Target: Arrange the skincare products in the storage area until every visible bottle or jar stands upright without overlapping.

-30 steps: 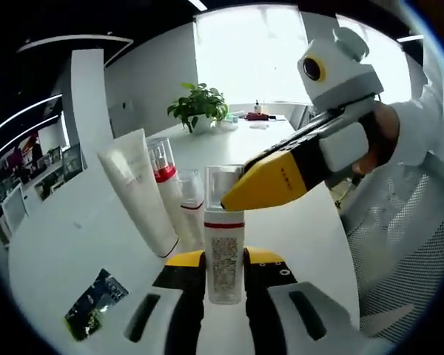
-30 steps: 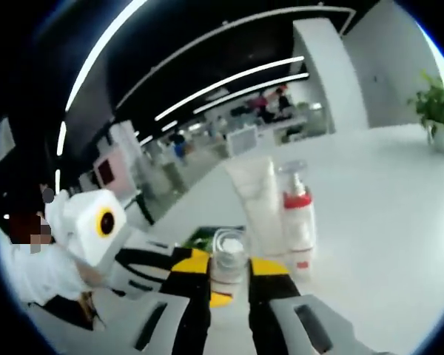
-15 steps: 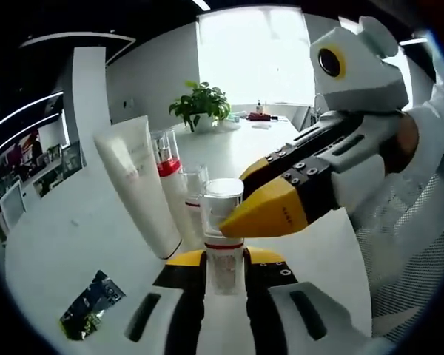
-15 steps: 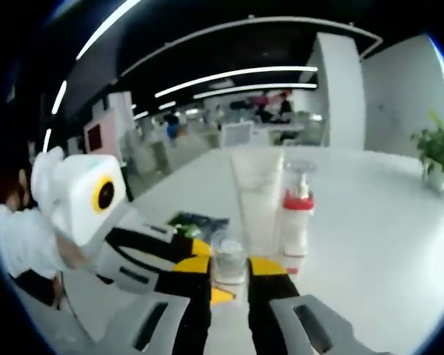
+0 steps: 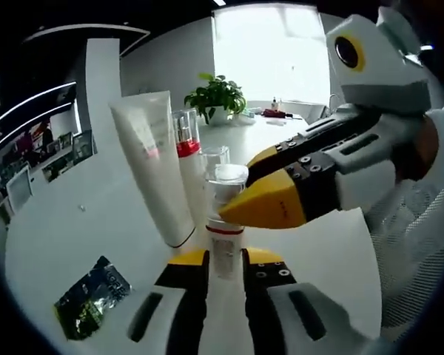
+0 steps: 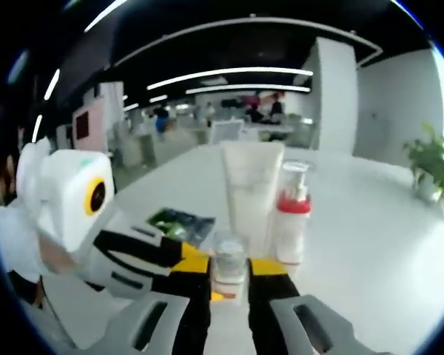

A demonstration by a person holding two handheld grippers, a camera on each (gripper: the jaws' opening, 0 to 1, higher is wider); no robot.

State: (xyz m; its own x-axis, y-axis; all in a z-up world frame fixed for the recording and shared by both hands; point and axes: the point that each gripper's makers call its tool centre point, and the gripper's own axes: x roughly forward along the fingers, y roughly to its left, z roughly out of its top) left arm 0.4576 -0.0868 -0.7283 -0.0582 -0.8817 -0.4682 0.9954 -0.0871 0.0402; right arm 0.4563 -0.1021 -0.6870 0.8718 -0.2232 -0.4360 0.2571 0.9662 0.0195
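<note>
Bottle (image 5: 224, 244) pinned upright from both sides now: the left tongs (image 5: 223, 259) squeeze its lower body, the right tongs (image 6: 229, 268) clamp its clear cap, likely to steady it for placing. It stands just beside the white tube (image 5: 155, 170) and red-collared pump bottle (image 5: 190, 174) on the tabletop (image 5: 74, 237).

Left claw (image 5: 224, 260) yellow-tipped, black jaws, grey housing, right claw (image 6: 229, 270) alike, white sleeve (image 5: 429, 148)
</note>
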